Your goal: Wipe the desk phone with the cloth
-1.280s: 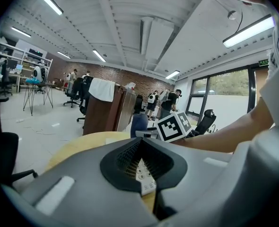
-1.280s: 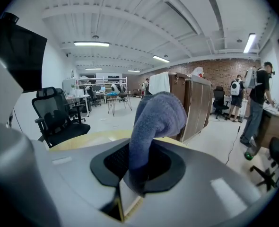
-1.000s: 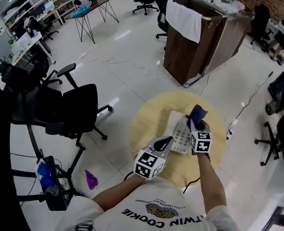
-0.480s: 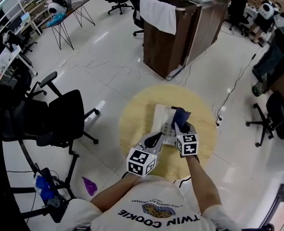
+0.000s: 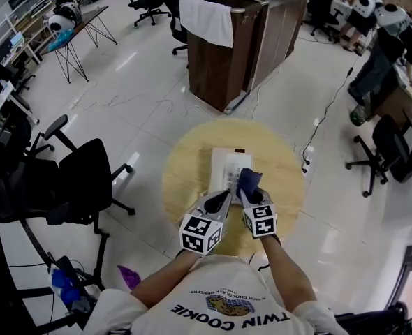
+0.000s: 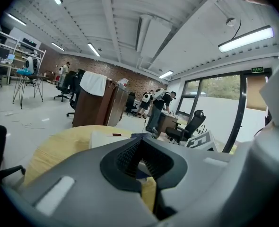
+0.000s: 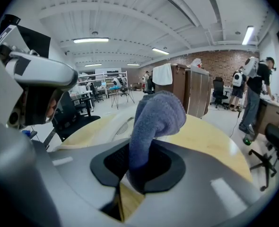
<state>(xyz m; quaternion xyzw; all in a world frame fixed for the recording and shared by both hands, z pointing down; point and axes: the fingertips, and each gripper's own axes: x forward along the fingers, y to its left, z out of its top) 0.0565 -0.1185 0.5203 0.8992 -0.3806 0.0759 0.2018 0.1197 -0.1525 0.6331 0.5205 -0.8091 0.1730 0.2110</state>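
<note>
My right tongs (image 5: pixel 246 191) had drawn the clamped blue-grey terry cloth (image 5: pixel 248 180) back to the near right edge of the white desk phone (image 5: pixel 224 165). Its length ran straight ahead across the round yellow worktop (image 5: pixel 185 176). My left tongs (image 5: pixel 220 199), closed and empty, hovered beside.

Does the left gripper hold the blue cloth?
No, the right gripper pinches the blue cloth between its fingers, while the left gripper holds nothing.
</note>
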